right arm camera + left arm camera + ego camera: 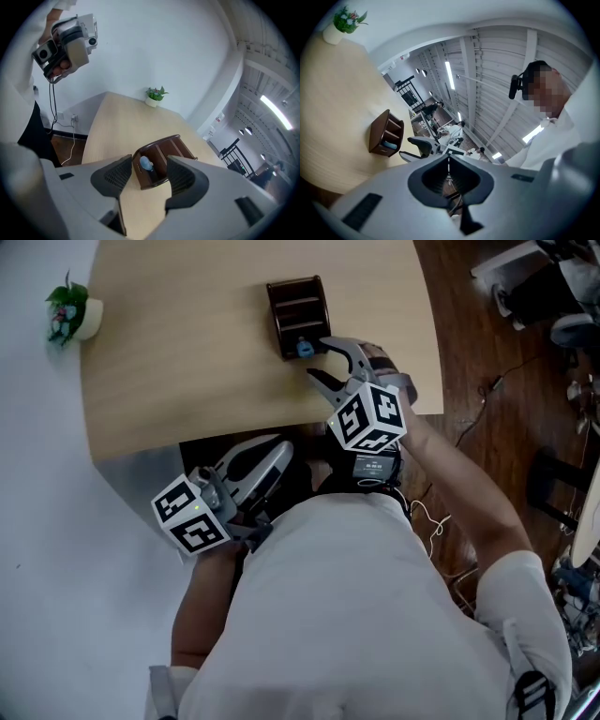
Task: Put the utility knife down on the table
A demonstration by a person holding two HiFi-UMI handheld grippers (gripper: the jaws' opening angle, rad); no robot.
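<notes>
The utility knife (146,165) stands on end in the organiser (294,307), in the compartment nearest the person. Its long axis runs down into that compartment, slightly tilted. The blue end is uppermost at the opening; the dark body sits below it, inside. The knife does not lie on the tabletop (187,343).

The organiser is a dark brown wooden holder with its divided compartments open upward. It stands right of the tabletop's middle, closer to the near edge than to the left edge. Nothing can be made out in the other compartments.

Right gripper (316,357): jaws spread wide, nothing between the pads. It hangs over the tabletop just beside the organiser's near end, angled downward; the knife's compartment lies in line with the gap.

Left gripper (449,164): jaws closed together, nothing held. It is off the tabletop, below the near edge, close to the person's body.

A potted plant (71,313) stands at the left edge.
</notes>
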